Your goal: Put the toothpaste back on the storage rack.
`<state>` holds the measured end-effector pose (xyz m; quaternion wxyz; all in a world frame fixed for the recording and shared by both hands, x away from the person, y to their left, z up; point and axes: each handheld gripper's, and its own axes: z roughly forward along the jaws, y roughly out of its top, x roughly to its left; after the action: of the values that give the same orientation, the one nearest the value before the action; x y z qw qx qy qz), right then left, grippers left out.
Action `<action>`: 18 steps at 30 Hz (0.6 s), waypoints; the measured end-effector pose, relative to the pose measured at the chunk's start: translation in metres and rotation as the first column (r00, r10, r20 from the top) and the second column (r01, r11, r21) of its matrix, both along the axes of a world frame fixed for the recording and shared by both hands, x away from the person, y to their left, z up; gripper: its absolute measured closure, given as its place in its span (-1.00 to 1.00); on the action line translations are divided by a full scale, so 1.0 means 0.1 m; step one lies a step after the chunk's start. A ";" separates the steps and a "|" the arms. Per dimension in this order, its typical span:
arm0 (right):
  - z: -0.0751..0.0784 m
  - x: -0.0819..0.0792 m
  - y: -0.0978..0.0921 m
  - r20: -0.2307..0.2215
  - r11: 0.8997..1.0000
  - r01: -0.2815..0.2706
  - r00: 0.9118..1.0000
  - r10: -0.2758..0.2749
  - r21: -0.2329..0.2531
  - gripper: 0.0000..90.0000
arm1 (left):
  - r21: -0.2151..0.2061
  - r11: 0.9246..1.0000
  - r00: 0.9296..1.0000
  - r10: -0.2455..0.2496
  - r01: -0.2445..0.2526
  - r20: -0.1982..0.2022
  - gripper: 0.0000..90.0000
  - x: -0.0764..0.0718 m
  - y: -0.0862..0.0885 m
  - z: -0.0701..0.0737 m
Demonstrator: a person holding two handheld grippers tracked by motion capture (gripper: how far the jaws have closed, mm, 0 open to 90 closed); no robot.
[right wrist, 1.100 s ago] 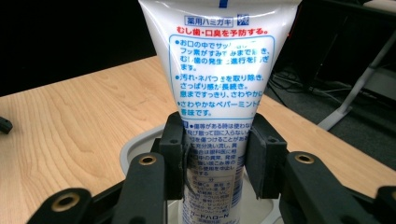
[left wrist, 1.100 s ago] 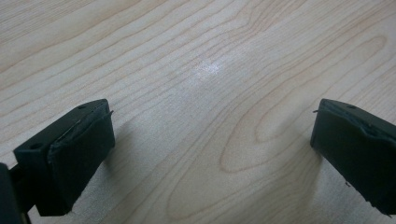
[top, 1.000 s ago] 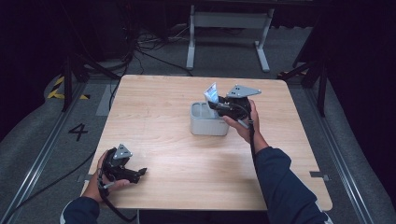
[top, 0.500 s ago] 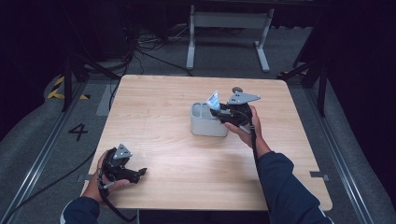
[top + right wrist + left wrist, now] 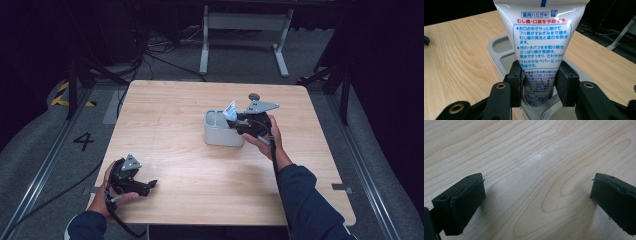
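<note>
**Toothpaste tube gripped over the grey holder, left gripper idle**

On my left, the left gripper [image 5: 145, 186] sits at the near left corner of the wooden table [image 5: 170, 125], held in the person's left hand [image 5: 114, 192], with its grey plate on top and its cable trailing off the near edge. In the left gripper view its two black jaws stand wide apart, with nothing between them; I see bare wood grain and a small glare spot between the pads [image 5: 466, 202]. They look to be just above or resting on the tabletop; I cannot tell which.

Moving to the middle, a grey holder [image 5: 220, 134] stands on the table, a boxy caddy with compartments open at the top. In the right gripper view I see one smaller compartment at its far left corner and a larger one nearer.

Just right of it, the right gripper [image 5: 239, 121], in the person's right hand [image 5: 265, 140], points left at the holder's right end. Its jaws are closed narrow on a white toothpaste tube [image 5: 541, 37] printed with blue and red Japanese text. The tube stands upright, crimped end up, its lower part down inside the holder [image 5: 499, 50] at the near end, well clear of the left gripper.
</note>
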<state>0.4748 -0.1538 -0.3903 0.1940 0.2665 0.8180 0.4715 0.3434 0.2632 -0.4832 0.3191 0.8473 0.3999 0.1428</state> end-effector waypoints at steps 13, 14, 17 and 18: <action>0.01 -0.01 -0.02 -0.014 1.000 -0.005 1.000 0.005 0.010 0.33 | 0.000 1.000 1.000 0.000 0.000 0.000 -0.99 0.00 0.00 0.00; 0.01 -0.01 -0.02 -0.014 1.000 -0.005 1.000 0.005 0.010 0.33 | 0.000 1.000 1.000 0.000 0.000 0.000 -0.99 0.00 0.00 0.00; 0.01 -0.01 -0.02 -0.020 1.000 -0.008 1.000 0.008 0.014 0.31 | 0.000 1.000 1.000 0.001 -0.001 0.000 -0.99 0.00 0.00 0.00; 0.01 -0.01 -0.02 -0.024 1.000 -0.010 1.000 0.011 0.018 0.30 | 0.000 1.000 1.000 0.001 -0.001 0.000 -0.99 0.00 0.00 0.00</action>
<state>0.4737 -0.1560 -0.3890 0.1791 0.2697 0.8174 0.4764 0.3432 0.2631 -0.4832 0.3191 0.8470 0.4004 0.1429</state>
